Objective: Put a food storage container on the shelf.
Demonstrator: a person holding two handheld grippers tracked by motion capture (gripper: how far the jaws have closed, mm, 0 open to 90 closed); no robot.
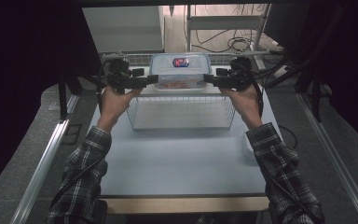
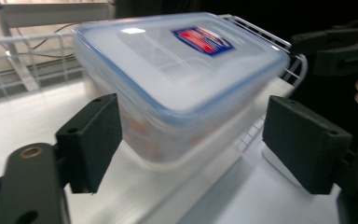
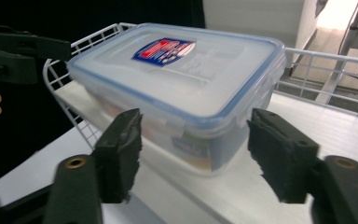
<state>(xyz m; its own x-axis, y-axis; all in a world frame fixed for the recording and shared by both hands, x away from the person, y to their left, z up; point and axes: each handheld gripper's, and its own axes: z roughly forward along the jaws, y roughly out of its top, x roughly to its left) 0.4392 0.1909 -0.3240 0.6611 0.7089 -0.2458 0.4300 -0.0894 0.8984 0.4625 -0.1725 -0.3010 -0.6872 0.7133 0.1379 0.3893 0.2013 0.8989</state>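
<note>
The left tongs [image 1: 153, 79] and the right tongs [image 1: 208, 79] stand at the two short ends of a clear plastic food box [image 1: 180, 71], each held level in one of the person's hands. In the left gripper view the black jaws stand apart on either side of the box's near end, with a gap between each pad and the wall; the right gripper view shows the same at the other end. Both tongs are open, and neither grips the box.

The box has a translucent lid [image 2: 177, 56] with a blue rim and a red and blue sticker [image 3: 163, 50], and something orange-red shows dimly through its wall. It sits in a white wire basket [image 1: 140, 59] at the far edge of the desk [image 1: 177, 158]. A second white wire basket [image 1: 182, 113] stands just in front of it, between the person's wrists.

The desk top is pale grey-blue with a light wooden front edge. The person's sleeves [image 1: 81, 177] are dark plaid. Grey floor runs along both sides of the desk, with a metal rail [image 1: 42, 163] at the left. Beyond the desk stand a white cabinet [image 1: 123, 28] and a metal frame with loose cables [image 1: 235, 44]; the room's far corners are dark.
</note>
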